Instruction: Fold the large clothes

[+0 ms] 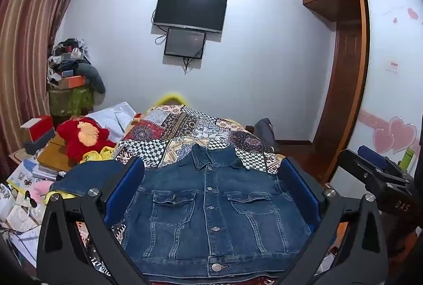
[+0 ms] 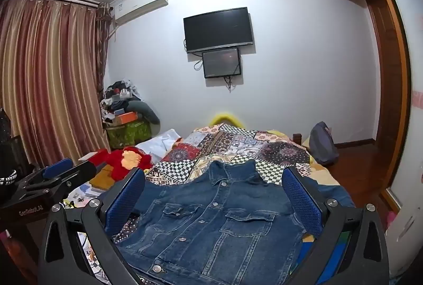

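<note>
A blue denim jacket (image 1: 211,211) lies flat, front up and buttoned, on the patchwork bedspread (image 1: 185,126), collar pointing away from me. Its left sleeve (image 1: 87,176) spreads out to the left. My left gripper (image 1: 211,176) is open and empty, hovering over the jacket's near half with its blue pads on either side of the chest. My right gripper (image 2: 214,187) is also open and empty above the jacket (image 2: 219,226), a little to the right; it also shows at the right edge of the left wrist view (image 1: 380,174).
A red plush toy (image 1: 82,137) and white pillow (image 1: 116,115) lie left of the jacket. Books and clutter (image 1: 29,179) crowd the bed's left side. A dark backpack (image 2: 322,142) sits at the bed's far right corner. A TV (image 1: 190,10) hangs on the far wall.
</note>
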`<state>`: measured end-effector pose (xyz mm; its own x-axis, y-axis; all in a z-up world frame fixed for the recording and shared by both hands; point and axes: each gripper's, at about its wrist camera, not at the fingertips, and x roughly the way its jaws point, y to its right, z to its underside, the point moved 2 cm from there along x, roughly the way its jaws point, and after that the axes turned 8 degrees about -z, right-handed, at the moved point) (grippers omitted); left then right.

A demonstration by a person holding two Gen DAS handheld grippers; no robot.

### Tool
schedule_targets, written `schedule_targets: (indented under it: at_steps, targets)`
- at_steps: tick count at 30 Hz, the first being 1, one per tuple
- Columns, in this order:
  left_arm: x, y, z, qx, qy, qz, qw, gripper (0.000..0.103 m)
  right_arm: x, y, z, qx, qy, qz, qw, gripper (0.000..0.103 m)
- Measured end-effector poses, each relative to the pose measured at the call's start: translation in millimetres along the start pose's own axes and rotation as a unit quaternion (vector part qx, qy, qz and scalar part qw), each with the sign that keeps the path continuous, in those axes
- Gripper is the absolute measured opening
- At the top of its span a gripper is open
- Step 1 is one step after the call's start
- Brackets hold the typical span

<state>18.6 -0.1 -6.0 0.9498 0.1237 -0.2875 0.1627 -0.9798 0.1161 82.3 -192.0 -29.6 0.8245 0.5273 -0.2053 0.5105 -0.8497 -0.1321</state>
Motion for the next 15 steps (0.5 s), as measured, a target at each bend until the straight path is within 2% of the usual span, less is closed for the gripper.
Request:
schedule_targets:
  at_steps: [9,10,15]
  targets:
    - [2.2,-6.8,17.9,0.001,-0.004,-0.017,0.9999,0.103,-0.5,-1.6,0.4,0.0,-0.004,0.002,1.0,0.103]
    - [2.5,-10.1,9.3,-0.006,-0.008,-0.016,0.9998,0.103,-0.1,-0.5,0.3,0.0,-0.004,0.001,1.0,0.103]
    - [4.3,-9.7,5.4,-0.008,-0.013,-0.014,0.9998,0.103,0.8,-2.6,1.2,0.0,-0.004,0.0,1.0,0.103]
